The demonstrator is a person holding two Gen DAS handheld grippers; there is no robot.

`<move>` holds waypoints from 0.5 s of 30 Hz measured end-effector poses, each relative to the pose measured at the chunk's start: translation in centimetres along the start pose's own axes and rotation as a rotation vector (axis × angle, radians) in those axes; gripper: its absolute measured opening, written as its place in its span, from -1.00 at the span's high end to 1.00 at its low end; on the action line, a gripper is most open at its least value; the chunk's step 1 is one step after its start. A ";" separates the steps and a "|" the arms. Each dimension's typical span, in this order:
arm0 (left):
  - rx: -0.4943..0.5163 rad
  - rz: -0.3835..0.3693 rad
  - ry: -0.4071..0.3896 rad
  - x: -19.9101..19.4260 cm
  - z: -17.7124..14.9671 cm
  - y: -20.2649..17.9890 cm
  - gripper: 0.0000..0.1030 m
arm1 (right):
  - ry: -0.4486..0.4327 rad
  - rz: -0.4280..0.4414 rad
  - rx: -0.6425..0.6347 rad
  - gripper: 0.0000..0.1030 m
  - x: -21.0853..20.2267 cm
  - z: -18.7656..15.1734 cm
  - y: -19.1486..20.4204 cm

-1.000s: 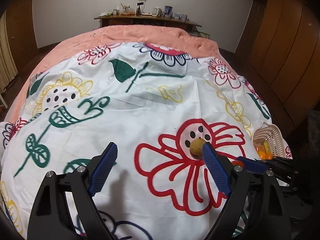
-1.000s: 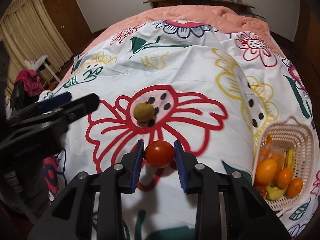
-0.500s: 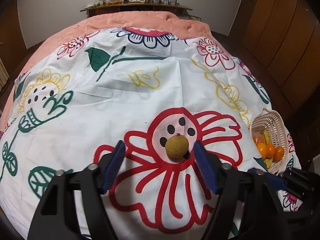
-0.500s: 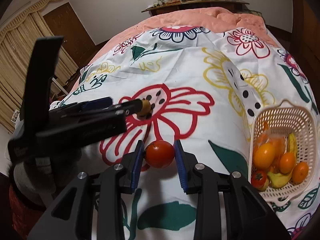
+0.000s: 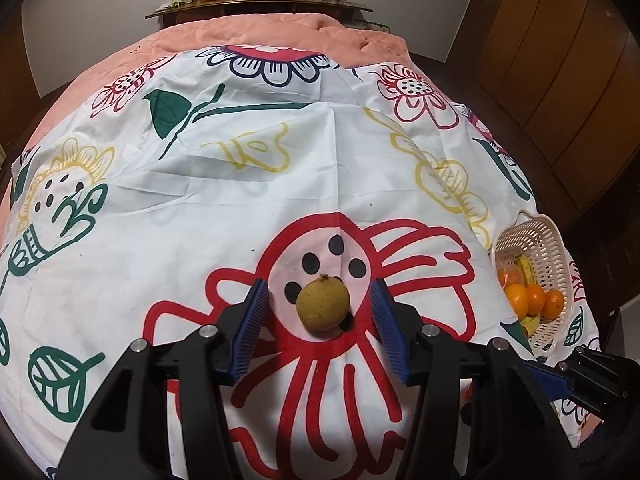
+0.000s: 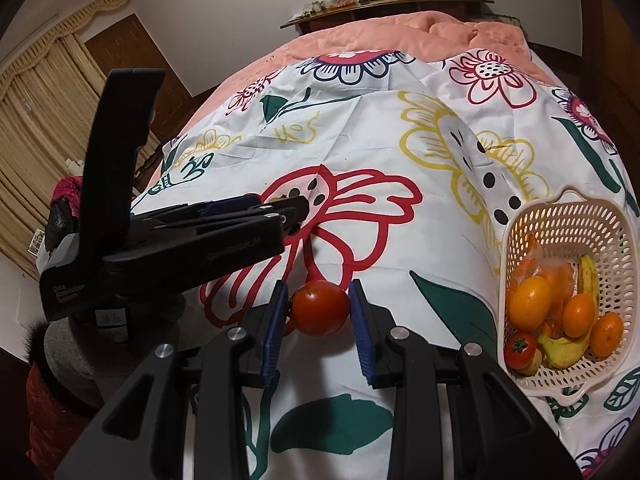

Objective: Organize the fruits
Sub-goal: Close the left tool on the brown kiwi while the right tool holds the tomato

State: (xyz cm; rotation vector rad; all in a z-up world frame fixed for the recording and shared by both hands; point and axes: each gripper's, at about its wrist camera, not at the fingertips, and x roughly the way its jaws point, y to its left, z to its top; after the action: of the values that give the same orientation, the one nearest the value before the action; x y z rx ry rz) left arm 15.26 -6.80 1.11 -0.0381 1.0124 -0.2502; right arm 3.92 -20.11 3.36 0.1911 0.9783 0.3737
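A: Surveying from largest to smallest: the bed carries a floral sheet (image 5: 248, 200). The white basket (image 6: 568, 216) sits at its right edge and already holds oranges (image 6: 530, 308), a banana (image 6: 588, 276) and a small red fruit (image 6: 519, 350). Judged from that, the sorting is well advanced.

B: Remaining items?

A: Two. The red tomato (image 6: 320, 309) is pinched between the pads of the right gripper (image 6: 319, 312), lifted above the sheet and just left of the basket; it is not yet deposited. The brown-green fruit (image 5: 323, 304) lies on the red flower print. The left gripper (image 5: 320, 312) has just been closing around it; the fruit sits between the jaws, with a gap visible on each side, so no grip yet.

B: View differences?

A: The left wrist view shows those gaps plainly. The right wrist view shows the left gripper side-on, nearly hiding that fruit, but exposes the basket contents fully.
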 end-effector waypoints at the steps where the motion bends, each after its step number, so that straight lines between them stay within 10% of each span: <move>1: 0.000 0.001 0.002 0.1 0.0 0.0 0.02 | 0.000 0.000 0.000 0.39 0.0 0.0 0.0; 7: -0.001 -0.020 0.007 0.4 -0.1 -0.1 0.44 | -0.010 0.004 0.012 0.39 -0.4 -0.1 -0.4; 15: -0.003 -0.043 -0.028 -1.1 -0.3 -0.6 0.45 | -0.052 0.004 0.050 0.39 -2.1 0.1 -1.8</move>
State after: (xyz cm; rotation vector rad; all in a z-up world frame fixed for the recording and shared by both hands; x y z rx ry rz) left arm 14.36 -7.07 1.99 -0.0665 0.9850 -0.2866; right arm 3.36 -22.60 4.45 0.2466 0.9363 0.3462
